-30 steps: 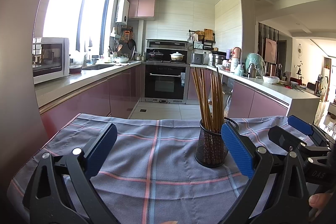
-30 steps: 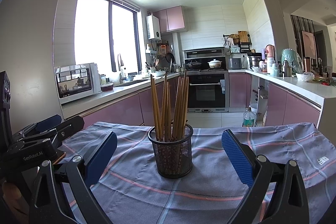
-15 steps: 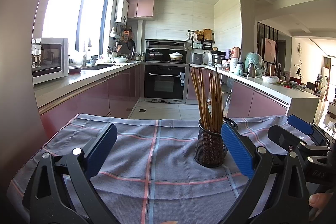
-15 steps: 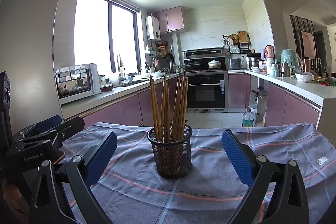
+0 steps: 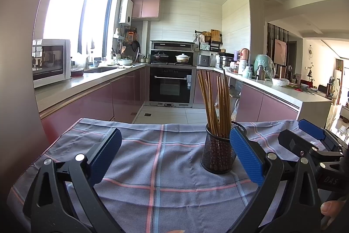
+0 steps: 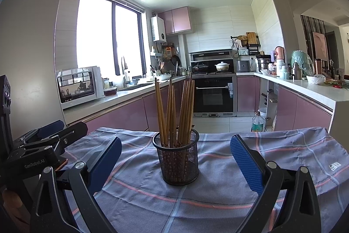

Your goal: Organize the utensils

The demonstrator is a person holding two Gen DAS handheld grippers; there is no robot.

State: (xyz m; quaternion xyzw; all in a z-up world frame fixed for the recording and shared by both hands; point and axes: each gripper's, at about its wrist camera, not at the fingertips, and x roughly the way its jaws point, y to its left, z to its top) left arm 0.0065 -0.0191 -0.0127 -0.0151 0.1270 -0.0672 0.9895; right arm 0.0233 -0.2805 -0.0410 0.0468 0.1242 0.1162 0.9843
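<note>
Right wrist view: mesh holder (image 6: 177,158) of upright chopsticks (image 6: 174,110) mid-cloth (image 6: 283,152), framed between spread, empty right gripper (image 6: 175,159); left gripper (image 5: 174,158) likewise spread, alongside, probably readying to reach.

The cloth (image 6: 218,185) is a woven, matt plaid fabric. The cup (image 6: 177,164) is black wire mesh holding smooth wooden chopsticks (image 6: 174,110). The pads (image 6: 246,165) are ribbed blue rubber on matt black plastic arms. The cabinets (image 5: 91,104) look glossy.
</note>
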